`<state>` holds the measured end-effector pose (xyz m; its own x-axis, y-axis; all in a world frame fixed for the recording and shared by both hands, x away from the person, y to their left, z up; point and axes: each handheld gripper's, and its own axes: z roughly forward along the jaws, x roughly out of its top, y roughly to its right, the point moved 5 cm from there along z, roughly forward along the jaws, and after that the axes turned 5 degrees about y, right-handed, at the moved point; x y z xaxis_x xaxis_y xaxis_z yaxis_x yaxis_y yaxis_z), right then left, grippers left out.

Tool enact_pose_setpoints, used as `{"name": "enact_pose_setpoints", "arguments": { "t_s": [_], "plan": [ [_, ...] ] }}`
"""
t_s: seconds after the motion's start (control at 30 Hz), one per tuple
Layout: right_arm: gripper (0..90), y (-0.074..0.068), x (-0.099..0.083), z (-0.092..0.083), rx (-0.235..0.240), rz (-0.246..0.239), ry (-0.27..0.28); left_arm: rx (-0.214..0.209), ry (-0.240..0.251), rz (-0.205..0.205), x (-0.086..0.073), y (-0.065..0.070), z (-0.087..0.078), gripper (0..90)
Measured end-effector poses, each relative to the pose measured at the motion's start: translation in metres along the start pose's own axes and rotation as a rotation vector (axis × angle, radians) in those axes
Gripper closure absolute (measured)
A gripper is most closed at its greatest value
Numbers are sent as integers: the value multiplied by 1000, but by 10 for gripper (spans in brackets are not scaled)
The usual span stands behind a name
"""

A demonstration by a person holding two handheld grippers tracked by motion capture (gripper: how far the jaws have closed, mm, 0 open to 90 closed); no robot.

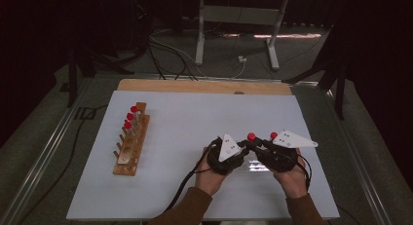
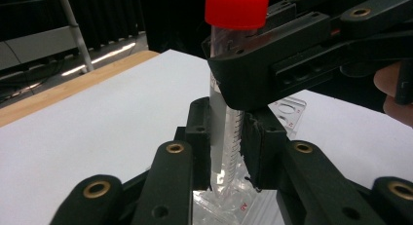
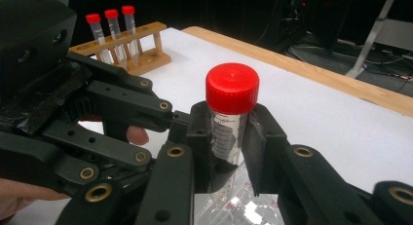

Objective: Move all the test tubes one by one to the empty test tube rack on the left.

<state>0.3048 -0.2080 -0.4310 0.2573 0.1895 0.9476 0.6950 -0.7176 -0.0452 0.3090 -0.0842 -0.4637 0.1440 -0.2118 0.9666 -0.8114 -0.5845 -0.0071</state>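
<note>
Tube (image 3: 228, 137) upright, clamped by both tongs, table (image 1: 170, 137) edges well clear.

Open white table (image 1: 185, 122) between the wooden rack (image 1: 131, 149) (three capped tubes (image 1: 130, 116) upright) and both grippers.

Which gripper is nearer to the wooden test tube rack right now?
Left. The left gripper sits to the right of the wooden rack, across bare table. The right gripper is just beyond it, farther from the rack. Both grip the same red-capped tube.
</note>
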Motion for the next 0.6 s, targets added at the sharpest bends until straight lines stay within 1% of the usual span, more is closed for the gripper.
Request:
{"name": "enact_pose_setpoints", "arguments": {
  "t_s": [0.07,0.13,0.17,0.2,0.33,0.4,0.47,0.6],
  "plan": [
    [731,0,0,0,5,0,1,1,0,-2,0,0,0,760],
    [672,0,1,-1,16,7,8,7,-4,-5,0,-2,0,760],
    [633,0,1,-2,28,5,15,10,-6,-9,0,-3,-1,760],
    [598,0,2,-2,29,1,19,14,-7,-10,0,-4,-1,760],
    [465,1,4,-5,45,22,45,27,-3,-24,1,-9,-2,761],
    [423,3,5,-6,38,27,48,34,-5,-33,1,-12,-4,761],
    [359,4,6,-6,32,31,55,37,-5,-43,1,-15,-6,761],
    [245,7,7,-8,4,46,66,46,1,-52,3,-20,-12,761]
  ]
}}
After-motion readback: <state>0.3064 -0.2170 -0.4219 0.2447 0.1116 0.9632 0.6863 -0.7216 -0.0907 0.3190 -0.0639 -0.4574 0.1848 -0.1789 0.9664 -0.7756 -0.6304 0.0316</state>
